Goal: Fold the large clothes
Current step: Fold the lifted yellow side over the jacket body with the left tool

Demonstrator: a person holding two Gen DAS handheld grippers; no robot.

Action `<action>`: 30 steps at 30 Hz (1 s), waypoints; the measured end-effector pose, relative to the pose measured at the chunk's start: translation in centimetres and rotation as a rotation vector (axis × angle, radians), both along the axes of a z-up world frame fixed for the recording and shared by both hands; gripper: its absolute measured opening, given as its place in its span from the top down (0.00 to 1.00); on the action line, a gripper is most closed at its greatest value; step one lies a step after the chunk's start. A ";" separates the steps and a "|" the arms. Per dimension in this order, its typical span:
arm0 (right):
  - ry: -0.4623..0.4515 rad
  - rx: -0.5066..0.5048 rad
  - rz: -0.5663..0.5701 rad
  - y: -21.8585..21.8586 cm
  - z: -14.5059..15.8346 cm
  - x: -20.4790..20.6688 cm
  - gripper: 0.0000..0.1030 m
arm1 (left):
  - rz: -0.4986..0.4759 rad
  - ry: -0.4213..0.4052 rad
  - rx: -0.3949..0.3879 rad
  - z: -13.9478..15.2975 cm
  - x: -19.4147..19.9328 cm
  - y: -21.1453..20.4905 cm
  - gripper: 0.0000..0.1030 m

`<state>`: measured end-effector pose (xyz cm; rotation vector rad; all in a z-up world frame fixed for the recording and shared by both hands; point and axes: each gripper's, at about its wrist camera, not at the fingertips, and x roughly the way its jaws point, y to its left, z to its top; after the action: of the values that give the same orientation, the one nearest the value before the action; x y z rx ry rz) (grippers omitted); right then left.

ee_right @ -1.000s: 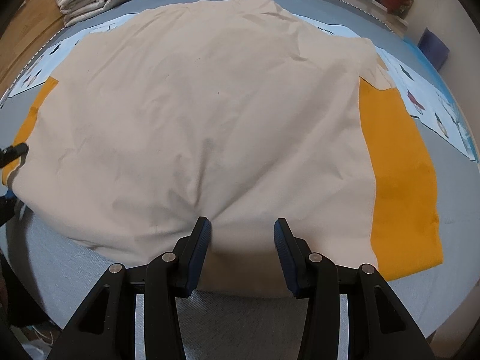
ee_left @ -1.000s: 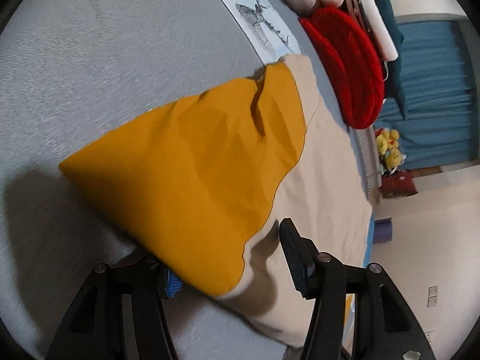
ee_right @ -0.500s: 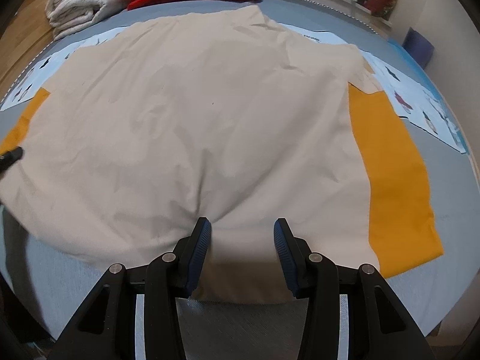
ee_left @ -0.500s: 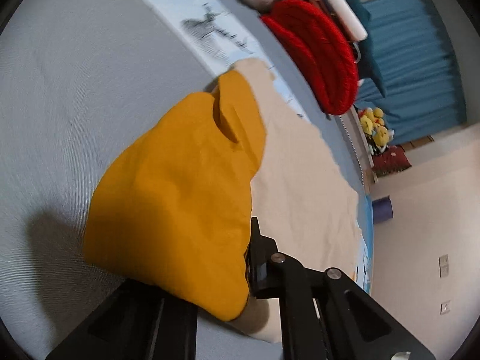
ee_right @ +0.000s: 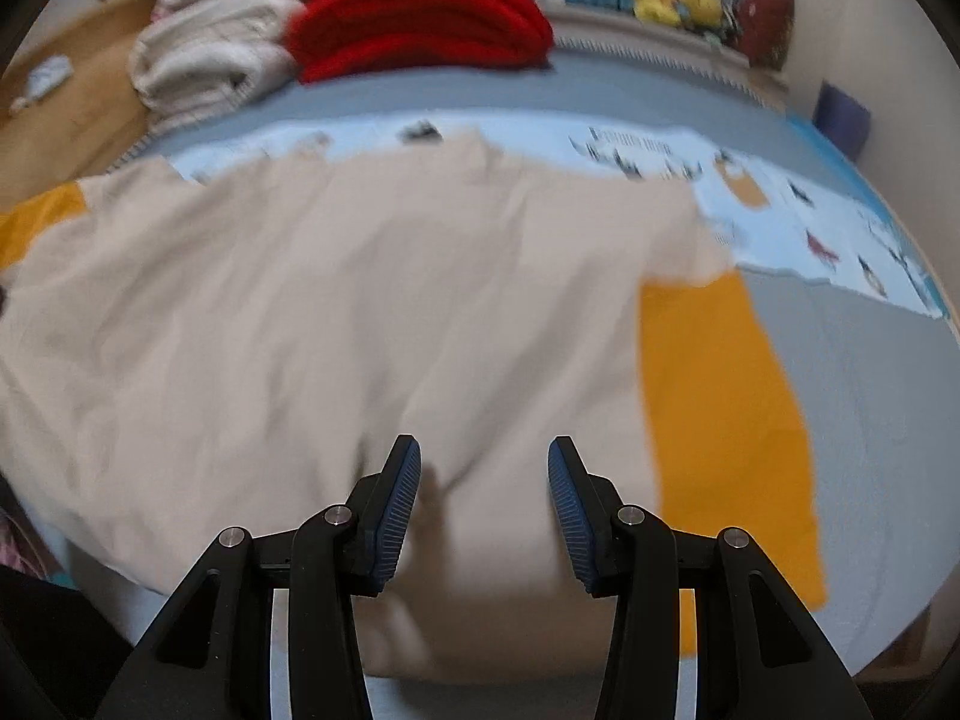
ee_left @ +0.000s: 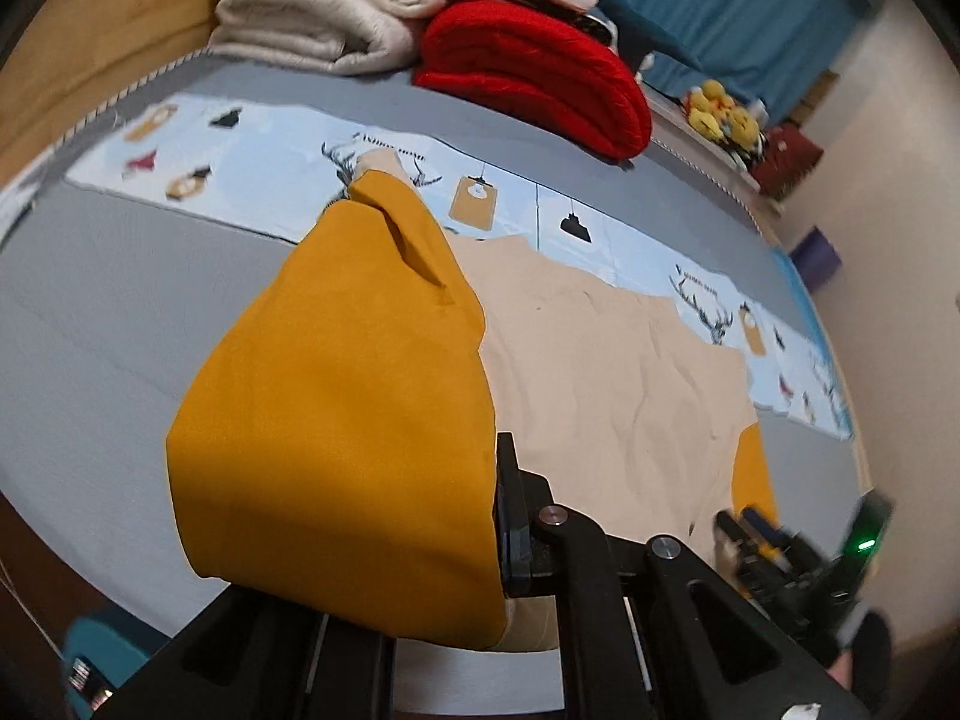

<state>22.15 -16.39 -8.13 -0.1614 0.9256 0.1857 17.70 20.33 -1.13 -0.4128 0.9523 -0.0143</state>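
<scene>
Left gripper (ee_left: 501, 516) lifts the sleeve; right one waits over the hem.

The left gripper is clamped on the orange sleeve (ee_left: 336, 420) of the cream garment (ee_right: 336, 312), raising it clear of the grey bed (ee_left: 120, 312), probably to fold it rightward over the body. The right gripper (ee_right: 483, 504) hovers half open, holding nothing, above the near hem. Beyond the far edge lie a printed blue strip (ee_left: 258, 162), then folded red (ee_left: 534, 72) and white blankets (ee_left: 318, 12); the flat cream body offers open room.

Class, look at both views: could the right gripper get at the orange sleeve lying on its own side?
Probably yes: the right gripper is open, and the flat orange sleeve lies uncovered beside it with nothing between.
</scene>
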 end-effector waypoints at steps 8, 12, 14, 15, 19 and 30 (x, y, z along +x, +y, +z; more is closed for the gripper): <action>-0.009 0.068 0.201 4.5 -0.5 -2.0 0.55 | 0.036 -0.011 -0.003 -1.7 -0.8 -0.5 0.92; 0.191 -0.055 0.183 5.6 -6.1 0.6 0.55 | -0.043 -0.066 0.064 -0.7 -0.7 -3.3 0.92; 0.221 -0.033 0.164 5.2 -6.8 1.6 0.55 | -0.085 -0.100 0.097 -0.1 -0.7 -4.8 0.92; 0.241 -0.022 0.156 5.1 -6.6 2.1 0.55 | -0.106 -0.118 0.100 0.1 -0.6 -5.6 0.92; 0.198 0.019 0.136 3.3 -2.0 3.1 0.55 | -0.180 -0.158 0.103 0.8 -0.2 -8.7 0.93; -0.221 -0.031 -0.007 -12.2 13.9 5.8 0.49 | -0.460 -0.217 0.130 0.8 1.2 -22.7 0.93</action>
<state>27.98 -28.55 5.76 -0.2035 0.7091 0.1439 18.90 -2.38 -0.38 -0.0627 0.8106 -0.4060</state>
